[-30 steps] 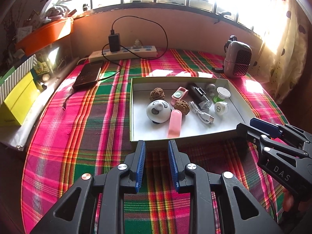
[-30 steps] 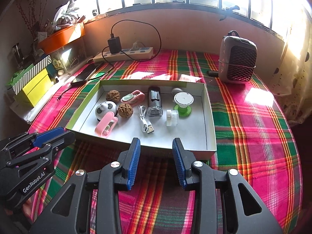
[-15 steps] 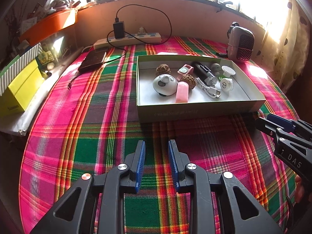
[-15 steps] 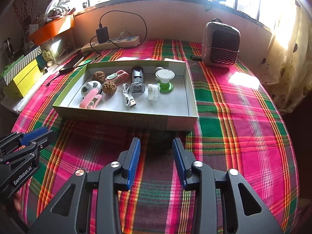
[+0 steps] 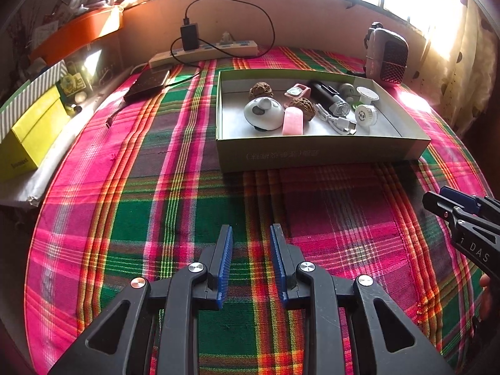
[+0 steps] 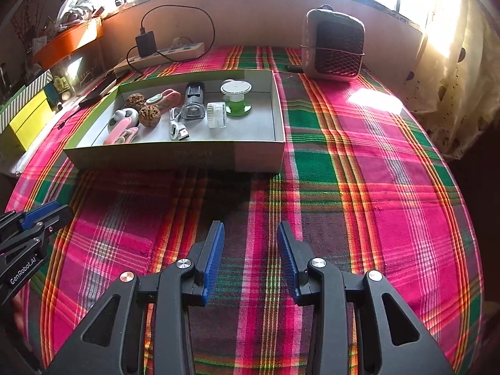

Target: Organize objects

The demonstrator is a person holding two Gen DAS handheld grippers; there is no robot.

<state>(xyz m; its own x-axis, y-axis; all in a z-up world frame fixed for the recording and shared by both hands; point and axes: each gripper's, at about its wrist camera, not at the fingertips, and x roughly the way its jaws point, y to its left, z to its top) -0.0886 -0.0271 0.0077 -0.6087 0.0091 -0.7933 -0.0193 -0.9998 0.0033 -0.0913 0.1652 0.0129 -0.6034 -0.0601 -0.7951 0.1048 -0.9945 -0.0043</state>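
Here the left gripper (image 5: 251, 234) and right gripper (image 6: 251, 229) both hang over the plaid cloth (image 5: 175, 156) of the bench, jaws parted and pinching nothing. Well ahead, the shallow cardboard box (image 6: 175, 156) holds two walnuts (image 6: 149, 116), a USB cable (image 6: 178, 126), a white-and-green spool (image 6: 236, 97) and what may be a pink clip (image 6: 123, 131).

The right gripper (image 5: 437, 201) is cut off by the left wrist view's right edge. Printed characters on the box (image 5: 312, 156) front wall are too faint to read. Window panes are blown out to white.
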